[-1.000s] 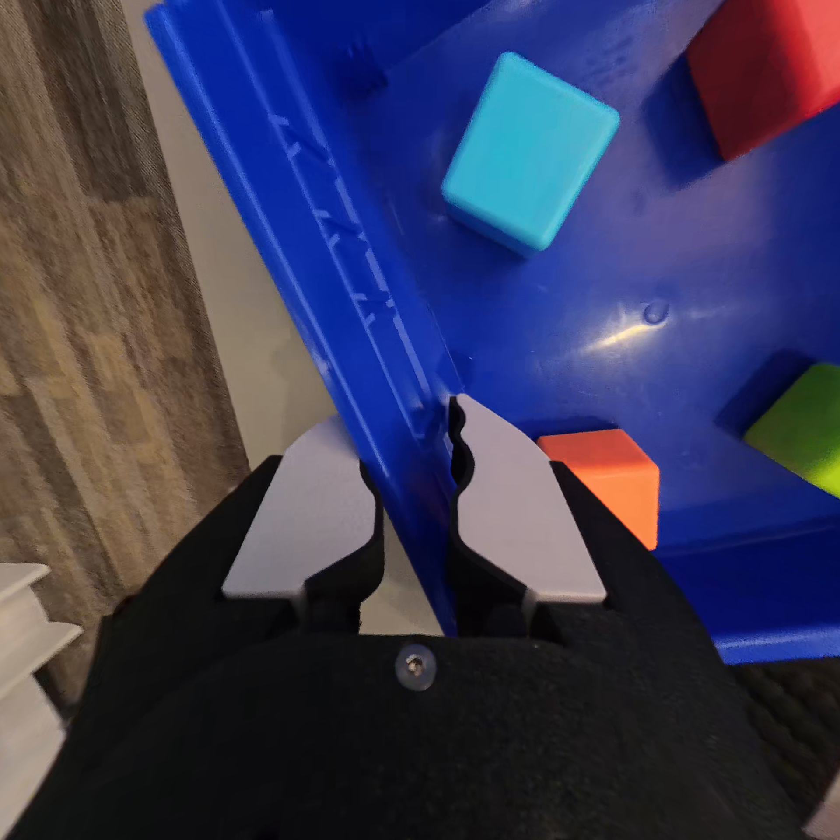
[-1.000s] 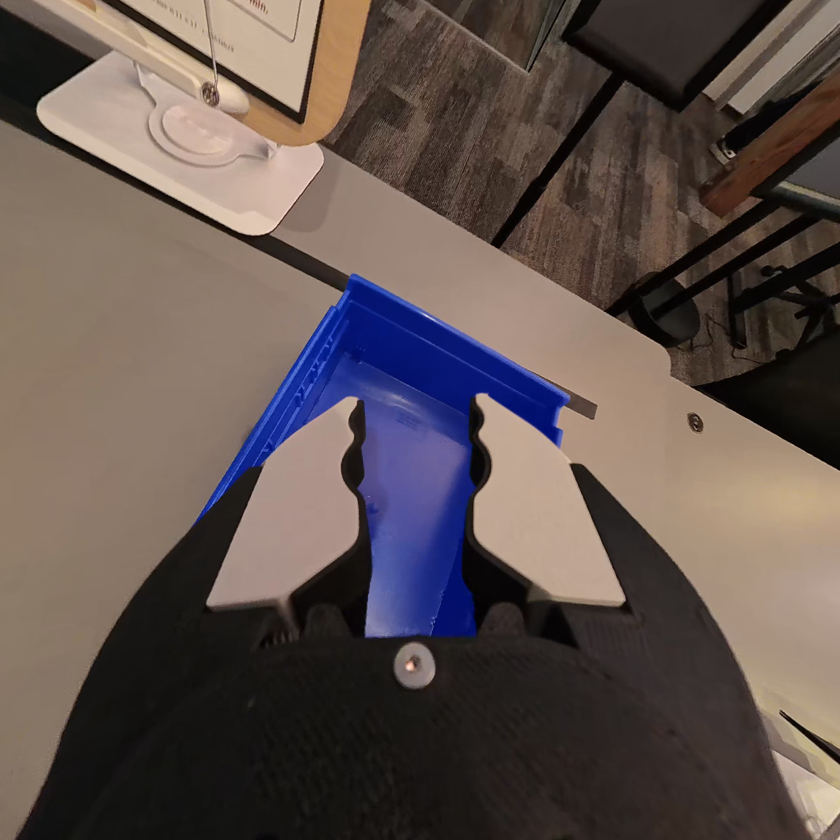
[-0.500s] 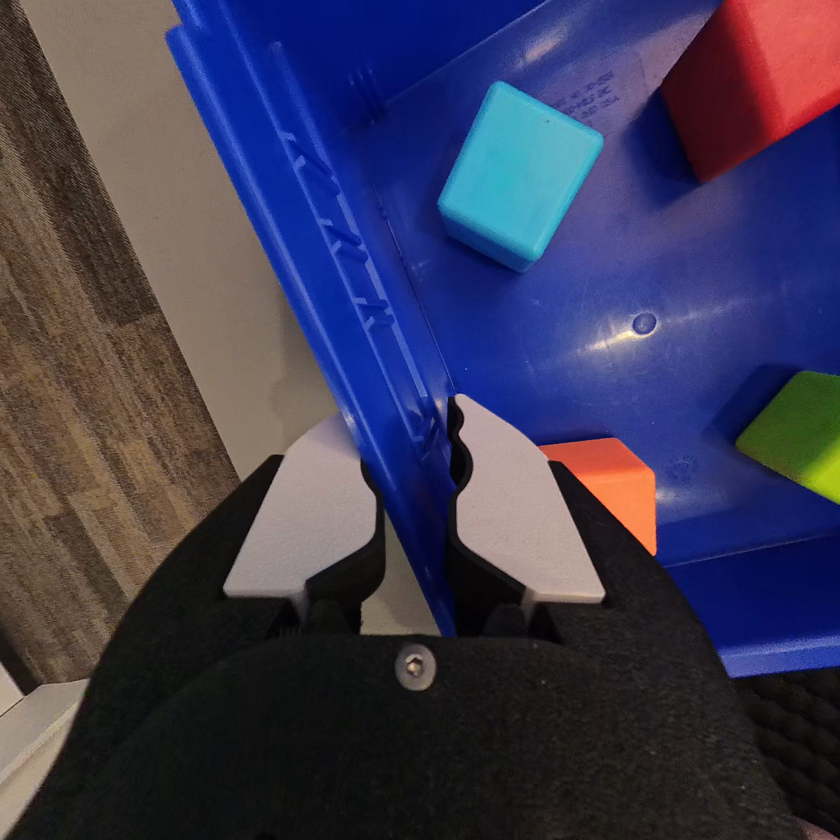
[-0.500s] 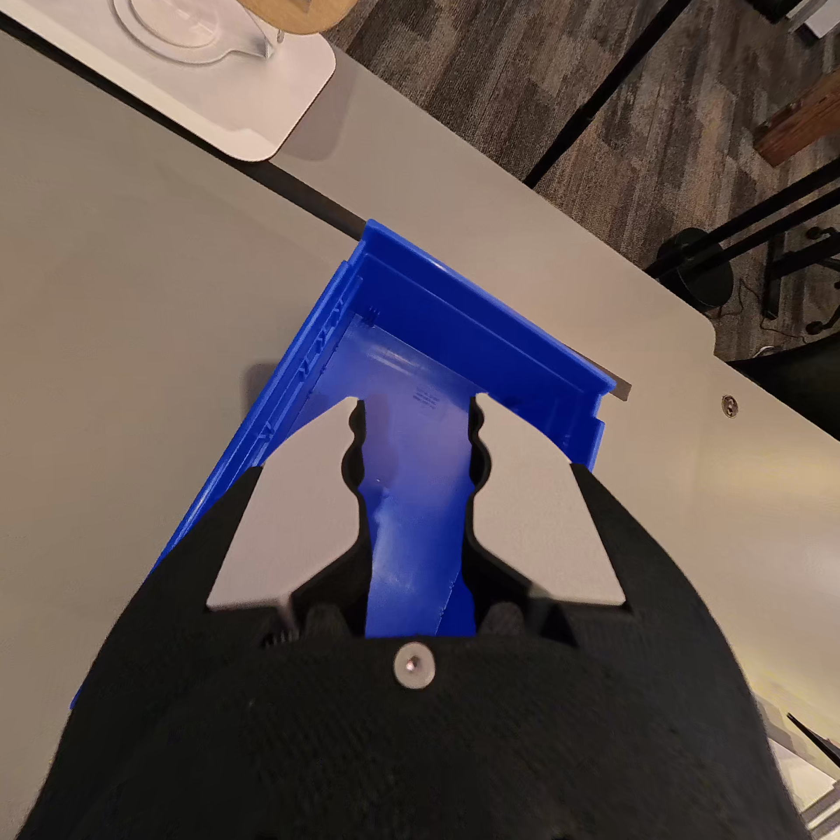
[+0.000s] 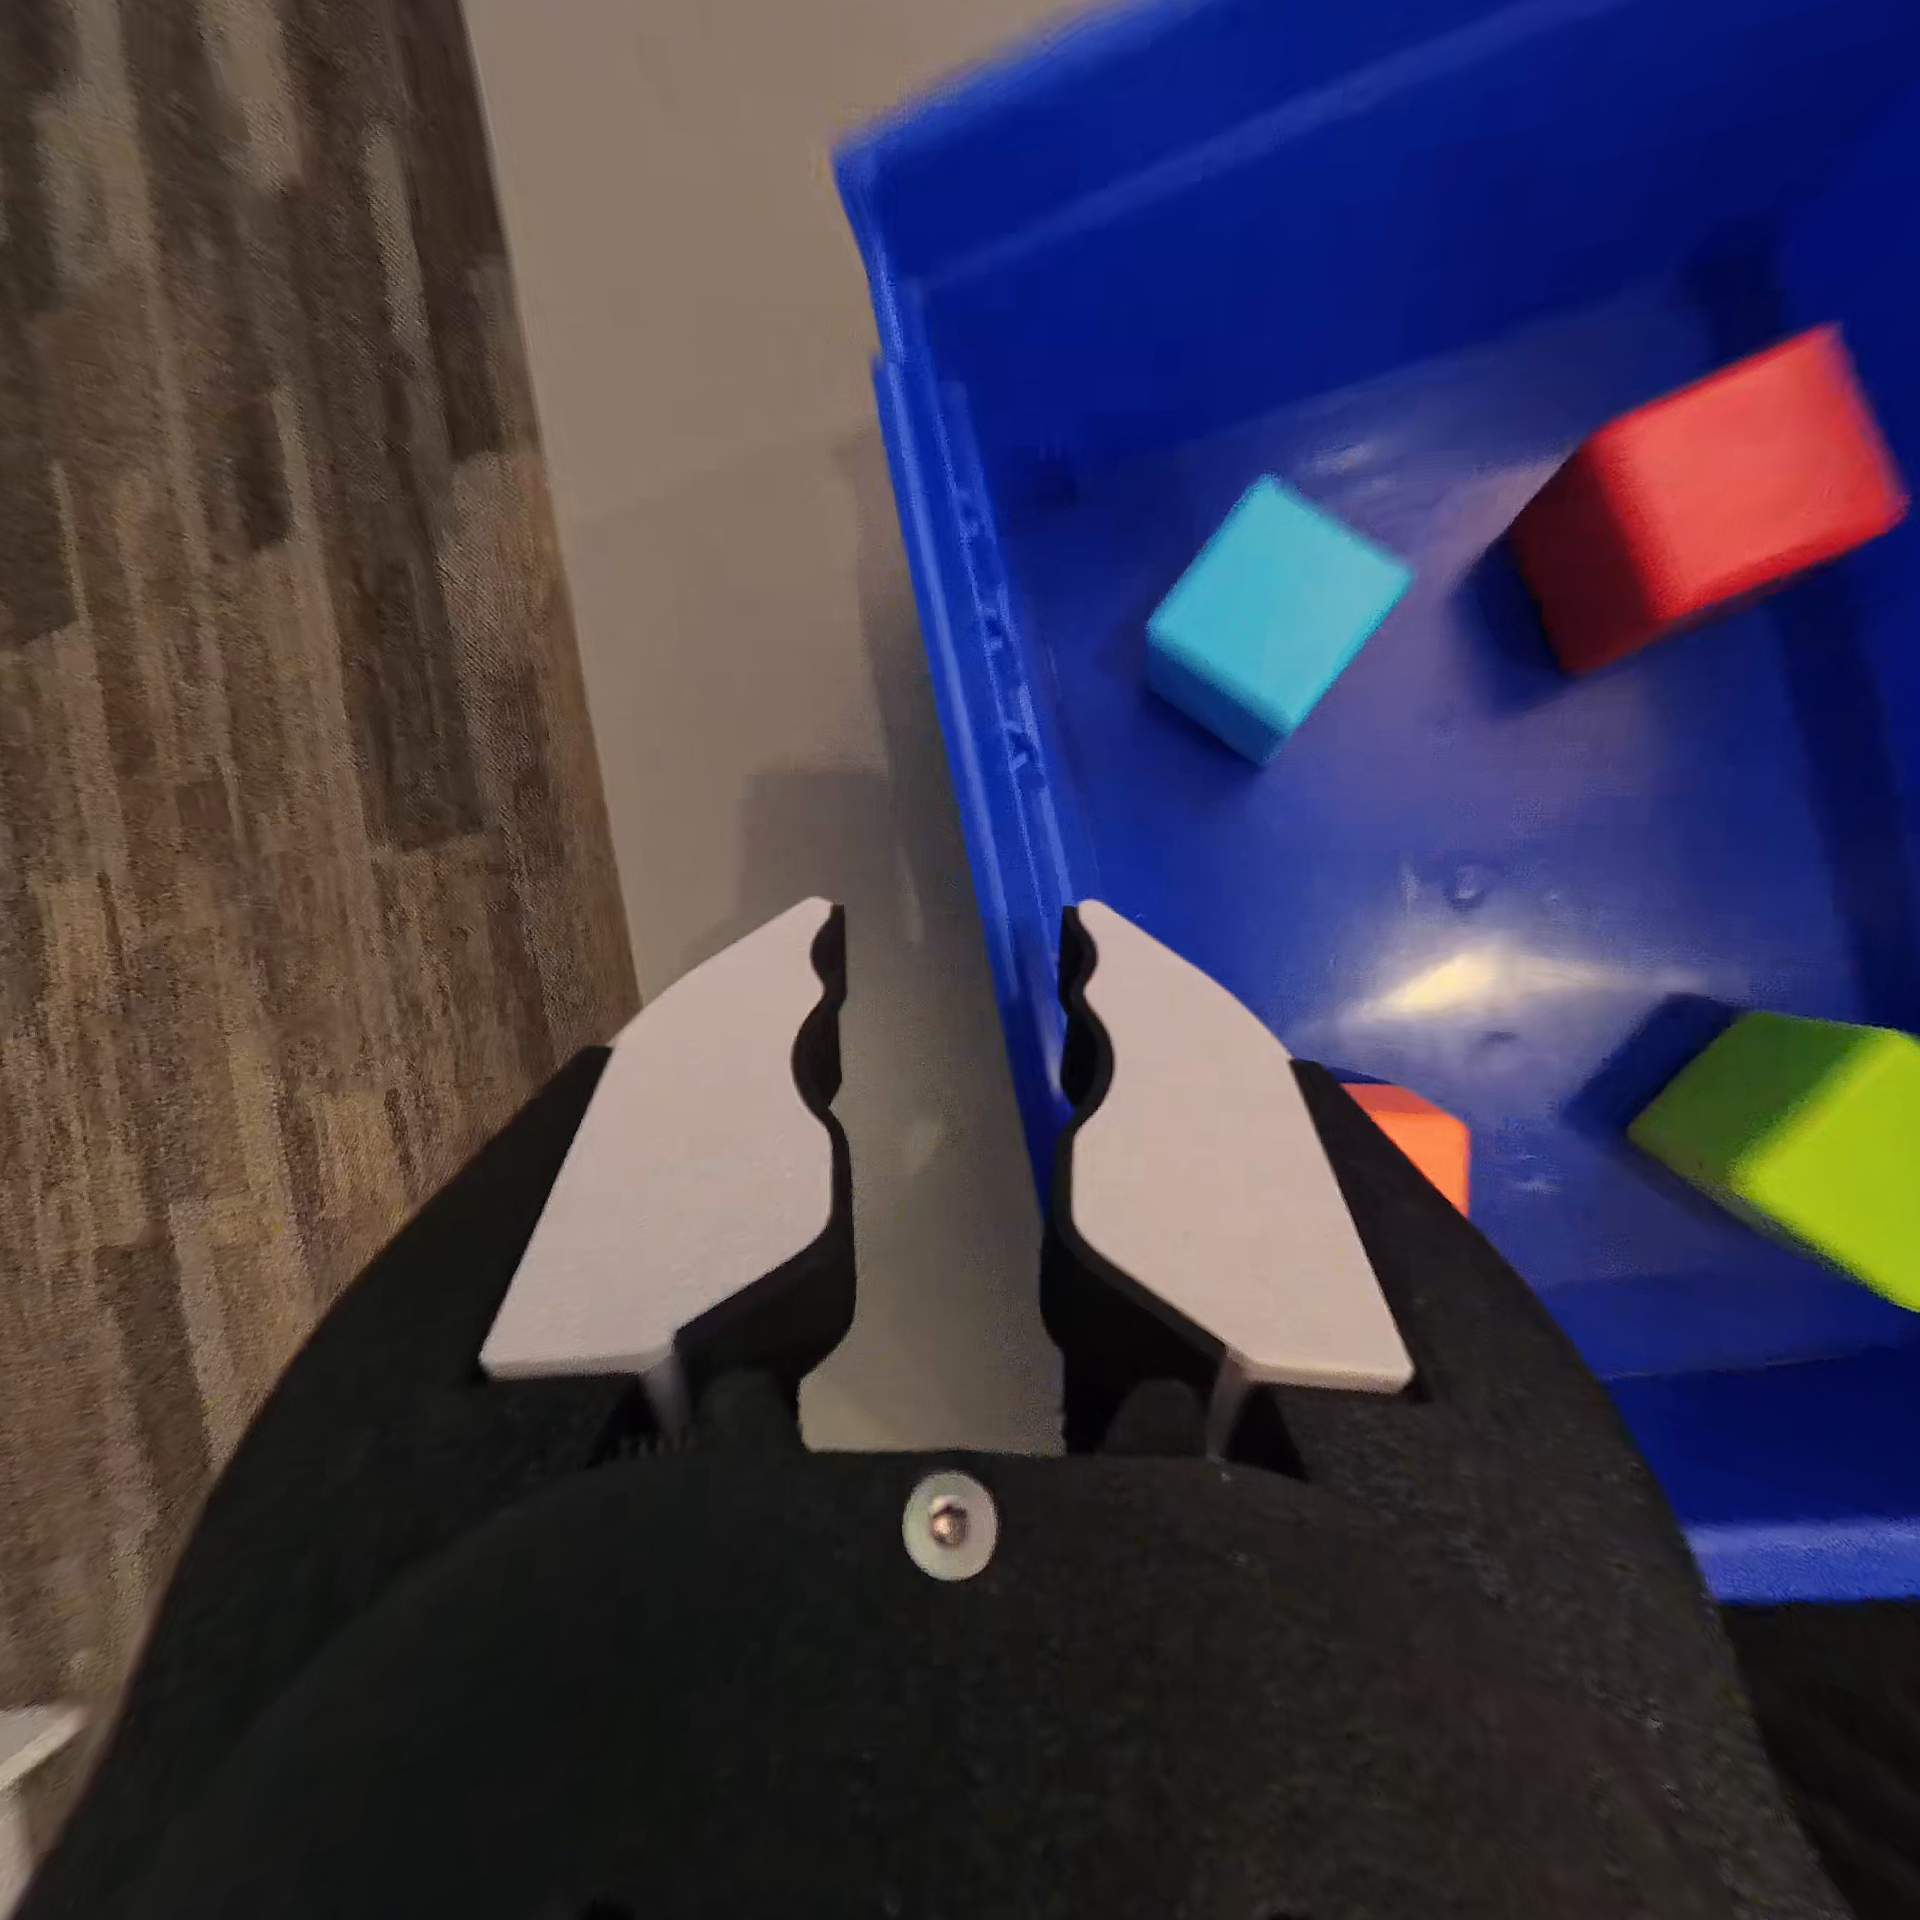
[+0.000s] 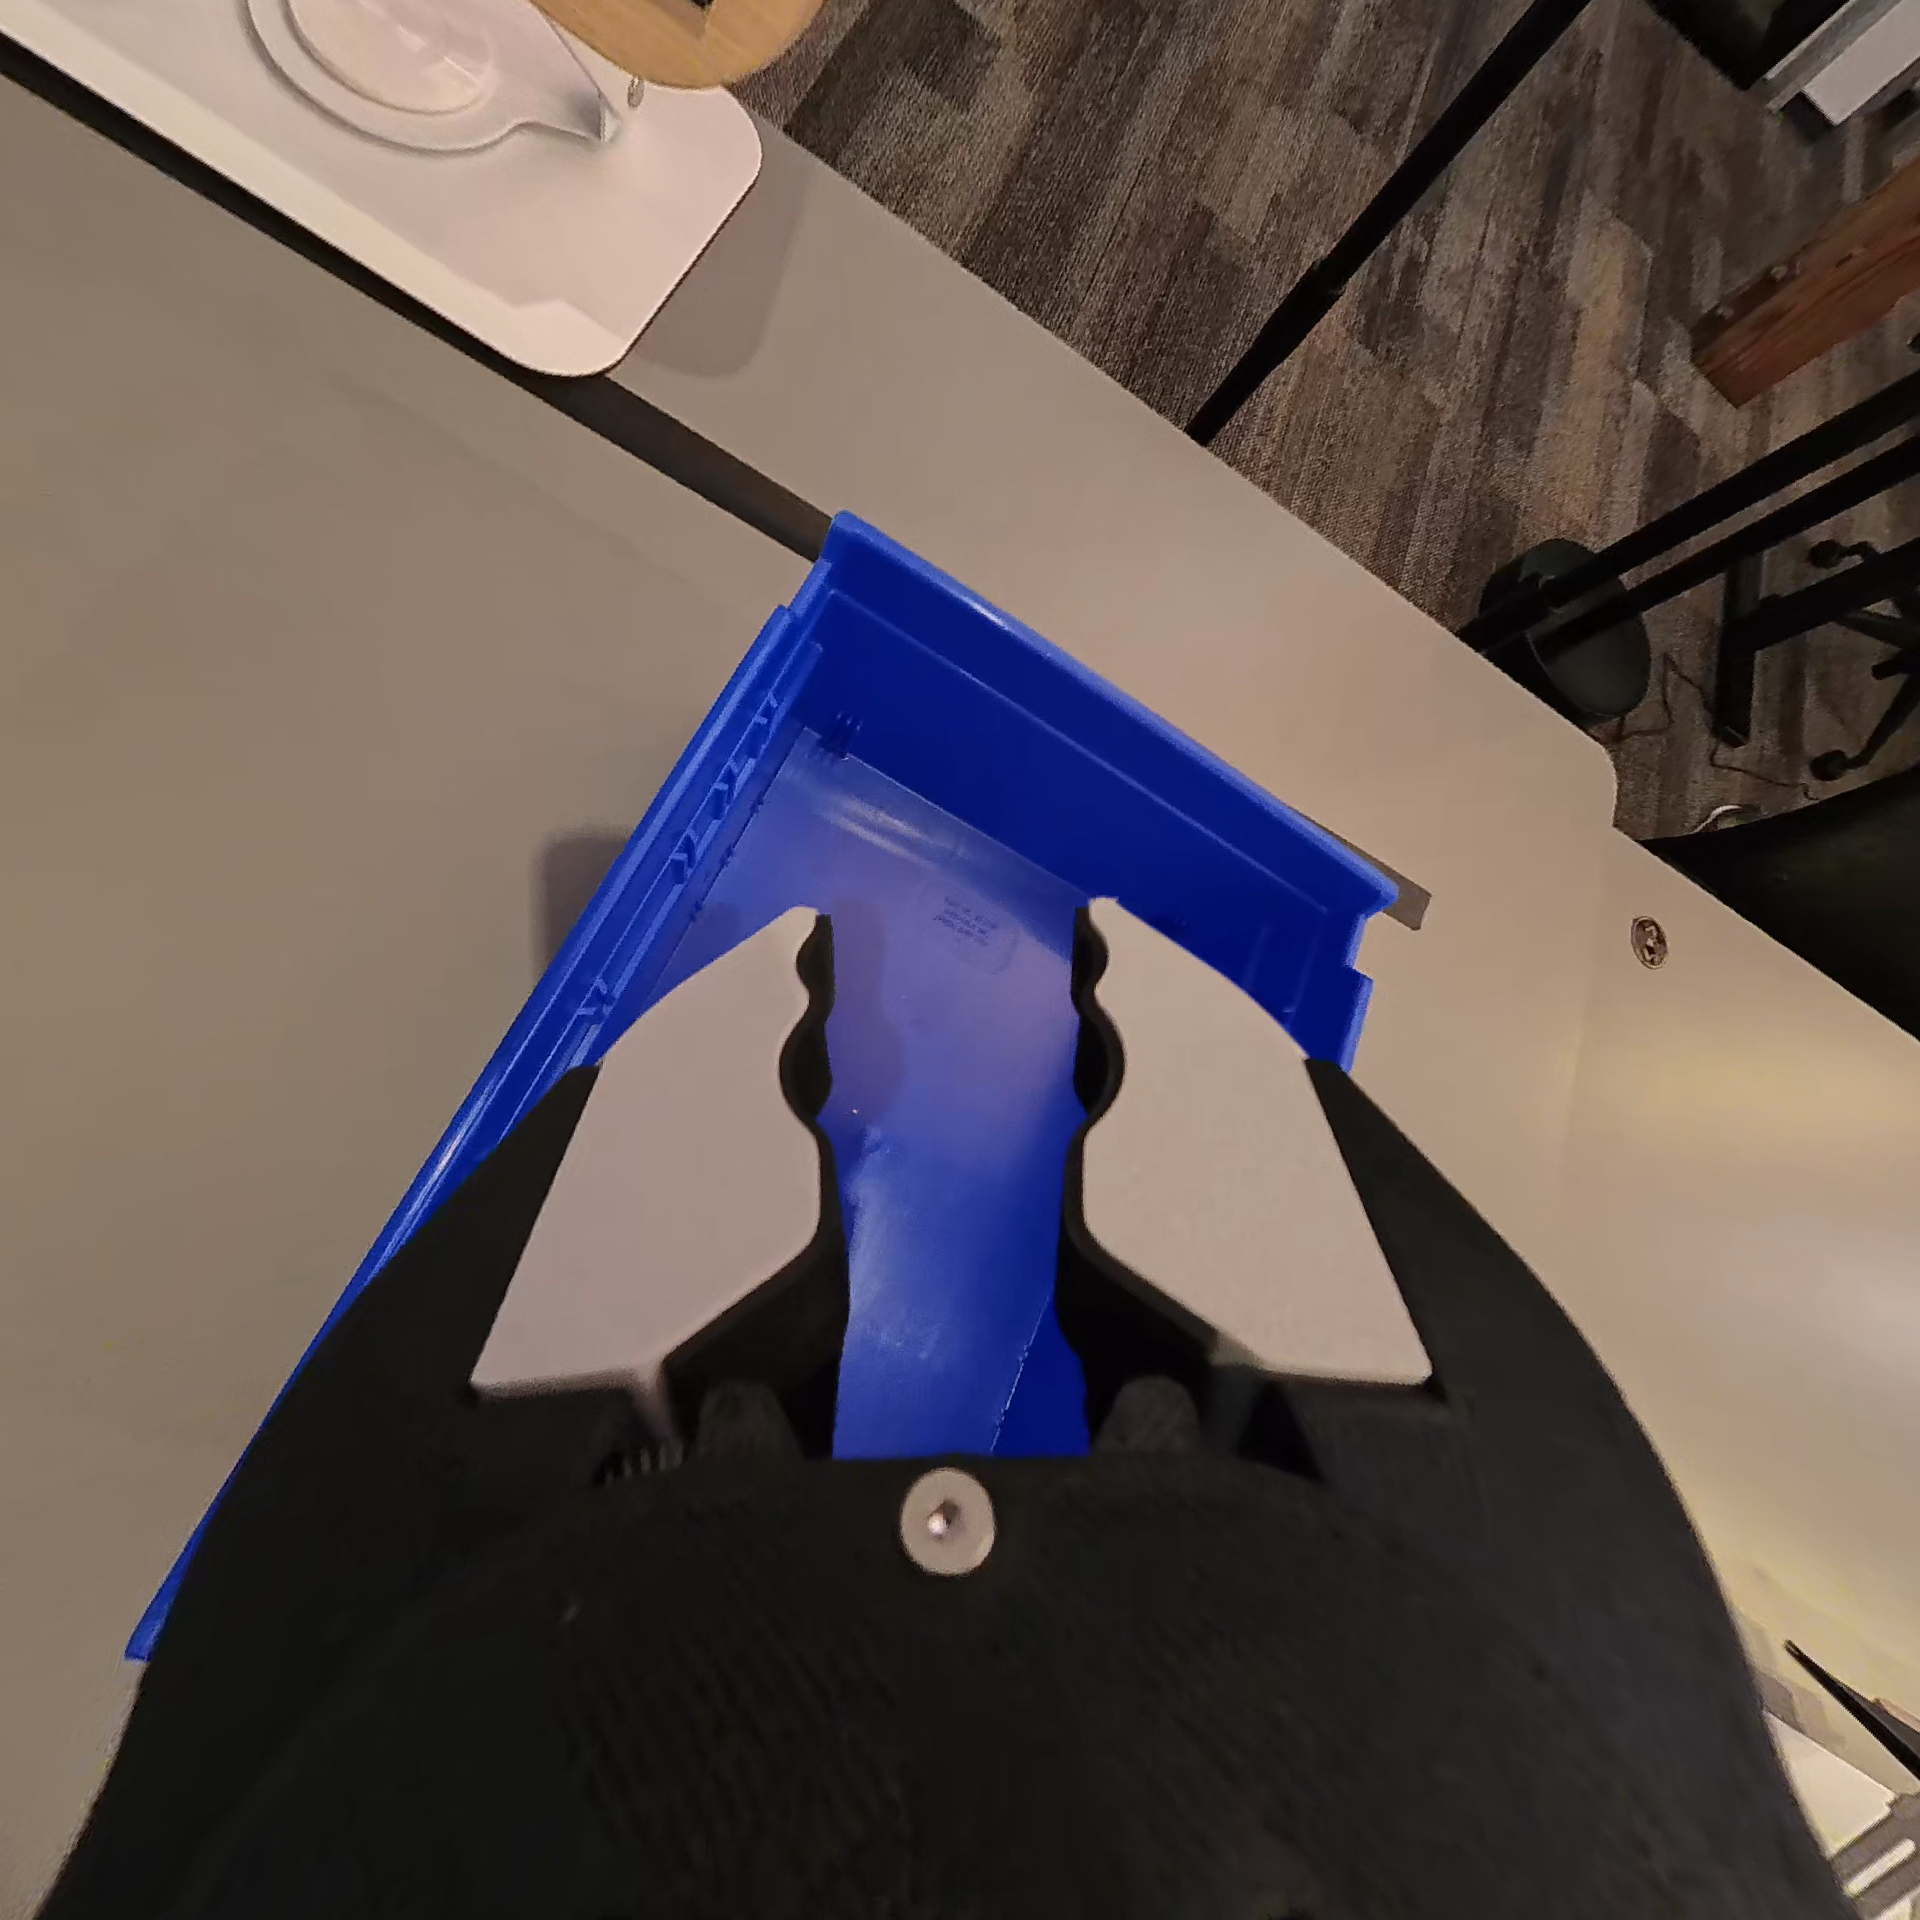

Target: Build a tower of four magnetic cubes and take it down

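No tower stands: cyan cube, red cube, green cube lie apart in the blue bin; left gripper at 9 o'clock and right gripper gape empty

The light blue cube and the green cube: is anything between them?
No. Between the light blue cube and green cube only bare bin floor shows, left wrist view.
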Available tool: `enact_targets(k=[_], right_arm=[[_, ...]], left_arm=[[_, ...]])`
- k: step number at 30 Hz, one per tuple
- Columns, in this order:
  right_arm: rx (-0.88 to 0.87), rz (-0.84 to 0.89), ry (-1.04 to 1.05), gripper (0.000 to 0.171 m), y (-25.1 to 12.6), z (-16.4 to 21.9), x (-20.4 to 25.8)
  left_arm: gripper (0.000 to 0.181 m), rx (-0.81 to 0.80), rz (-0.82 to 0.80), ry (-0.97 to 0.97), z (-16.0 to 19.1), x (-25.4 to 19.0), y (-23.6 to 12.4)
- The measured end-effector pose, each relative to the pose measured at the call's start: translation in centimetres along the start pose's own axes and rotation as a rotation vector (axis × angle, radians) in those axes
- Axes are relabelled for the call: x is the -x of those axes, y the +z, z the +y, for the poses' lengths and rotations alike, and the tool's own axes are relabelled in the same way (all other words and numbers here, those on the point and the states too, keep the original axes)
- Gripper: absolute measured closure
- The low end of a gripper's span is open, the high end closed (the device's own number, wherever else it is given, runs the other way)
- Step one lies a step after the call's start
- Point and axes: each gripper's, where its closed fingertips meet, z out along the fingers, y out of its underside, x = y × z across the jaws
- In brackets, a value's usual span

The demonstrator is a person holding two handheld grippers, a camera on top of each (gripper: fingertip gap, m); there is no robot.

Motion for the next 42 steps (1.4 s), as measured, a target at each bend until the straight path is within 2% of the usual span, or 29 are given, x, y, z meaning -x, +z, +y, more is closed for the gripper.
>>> enact_targets(k=[2,3,5,6,8,11,16,25,30,32,33,42], right_arm=[[-0.01,0.003,0.004,0.126,-0.2,-0.1,-0.2],[-0.012,0.005,0.005,0.126,-0.3,-0.1,-0.3],[-0.009,0.007,0.008,0.126,-0.3,0.0,-0.4],[-0.005,0.007,0.009,0.126,-0.2,0.1,-0.5],[0.007,0.008,0.006,0.125,-0.1,0.3,-0.5],[0.01,0.007,0.004,0.125,0.0,0.4,-0.5],[0.017,0.001,0.003,0.125,0.0,0.6,-0.5],[0.026,-0.003,0.015,0.125,0.3,0.9,-1.1],[0.028,-0.007,0.013,0.125,0.5,0.9,-1.1],[0.028,-0.007,0.014,0.125,0.4,1.0,-1.1],[0.027,-0.01,0.017,0.125,0.4,1.0,-1.1],[0.037,-0.021,0.028,0.125,0.6,1.3,-1.3]], left_arm=[[0.143,-0.108,0.102,-0.003,-1.3,-1.9,-3.4],[0.141,-0.131,0.227,0.007,-1.3,-4.3,-5.1],[0.123,-0.086,0.539,0.052,-0.1,-10.4,-8.0],[0.13,-0.027,0.624,0.105,0.8,-12.6,-8.8],[0.124,0.054,0.567,0.229,1.7,-14.1,-8.2],[0.128,0.099,0.419,0.413,1.7,-15.2,-6.3],[0.123,0.232,0.376,0.546,3.0,-17.4,-3.8],[0.115,0.362,0.42,0.571,5.0,-18.3,-1.2],[0.117,0.446,0.42,0.568,6.3,-18.1,0.1],[0.125,0.466,0.429,0.576,6.5,-18.1,0.4],[0.132,0.469,0.425,0.577,6.4,-18.1,0.4],[0.132,0.381,0.304,0.653,4.7,-16.6,0.0]])
